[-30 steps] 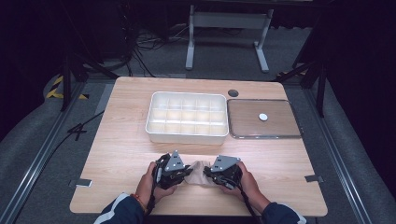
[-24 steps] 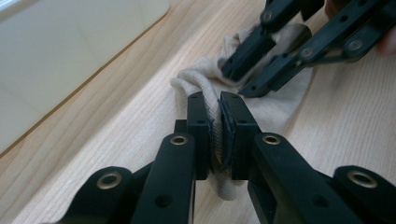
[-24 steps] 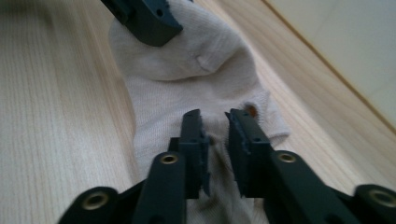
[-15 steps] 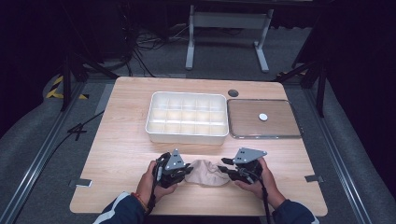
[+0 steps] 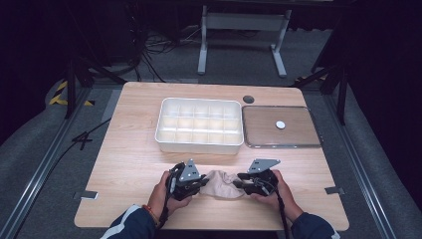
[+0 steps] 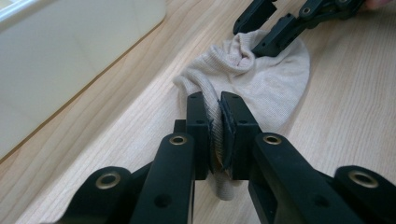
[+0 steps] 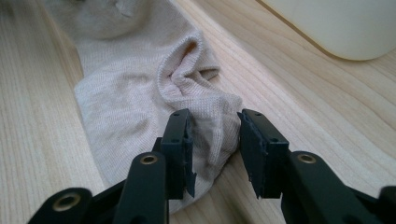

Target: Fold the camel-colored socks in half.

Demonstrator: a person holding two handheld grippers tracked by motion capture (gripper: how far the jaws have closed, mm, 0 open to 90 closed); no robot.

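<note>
A beige sock [image 5: 222,183] is stretched along the table [image 5: 124,164] just in front of the white divided tray [image 5: 199,124], its long axis running between the claws. One end is clamped in the left claw [image 6: 215,133]. The other end is straddled by the right claw [image 7: 215,140], whose jaws, just opened, stand apart around the fabric.

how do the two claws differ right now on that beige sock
The left claw is clamped shut on the sock; the right claw stands open, its jaws having just opened, with a fold of cloth loose between them. They sit at opposite ends of the sock. Both are black and hand-held, low over the table.
</note>
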